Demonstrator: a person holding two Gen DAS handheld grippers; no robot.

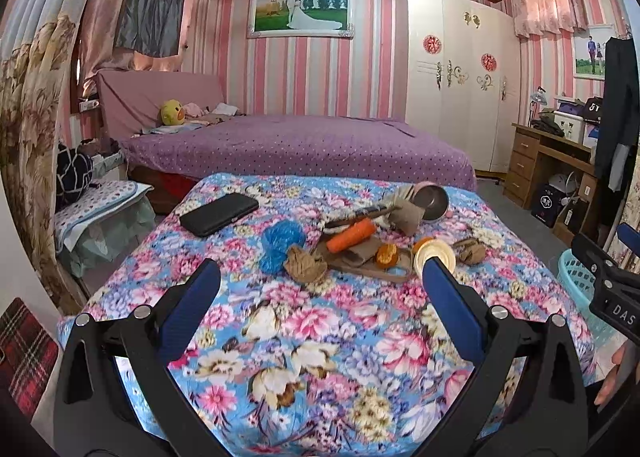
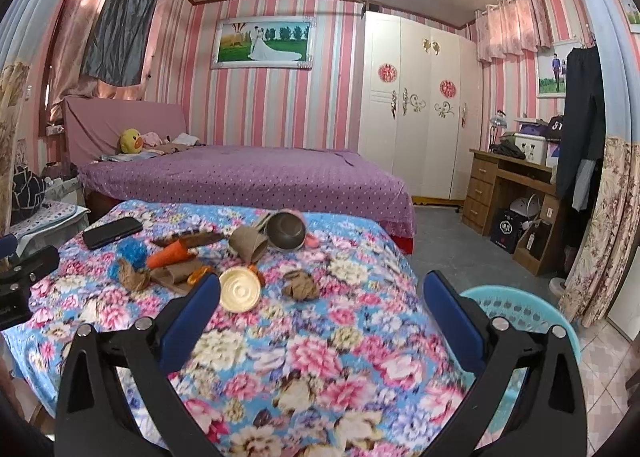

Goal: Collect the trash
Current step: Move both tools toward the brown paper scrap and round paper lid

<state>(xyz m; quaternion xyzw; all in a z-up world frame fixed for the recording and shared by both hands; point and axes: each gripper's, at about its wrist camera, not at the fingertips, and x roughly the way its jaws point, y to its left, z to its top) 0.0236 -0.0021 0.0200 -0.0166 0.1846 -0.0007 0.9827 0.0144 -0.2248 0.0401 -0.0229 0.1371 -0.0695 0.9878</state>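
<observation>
Trash lies on the floral-covered table [image 1: 320, 357]: a crumpled blue bag [image 1: 278, 243], a brown paper ball [image 1: 305, 264], orange peel [image 1: 387, 254], a round cream lid [image 1: 435, 253] and a brown paper wad [image 1: 472, 250]. My left gripper [image 1: 322, 277] hovers open and empty just short of the pile. In the right wrist view the lid [image 2: 239, 290] and paper wad [image 2: 301, 285] lie ahead of my right gripper [image 2: 323, 285], which is also open and empty. A teal basket [image 2: 520, 313] stands on the floor at the table's right edge.
A carrot [image 1: 351, 235], a metal bowl [image 1: 431, 199], a cardboard tube [image 2: 248, 244] and a black phone [image 1: 219, 213] share the table. Beyond it are a purple bed [image 1: 300, 145], a white wardrobe [image 1: 456, 77] and a wooden desk [image 2: 504, 185].
</observation>
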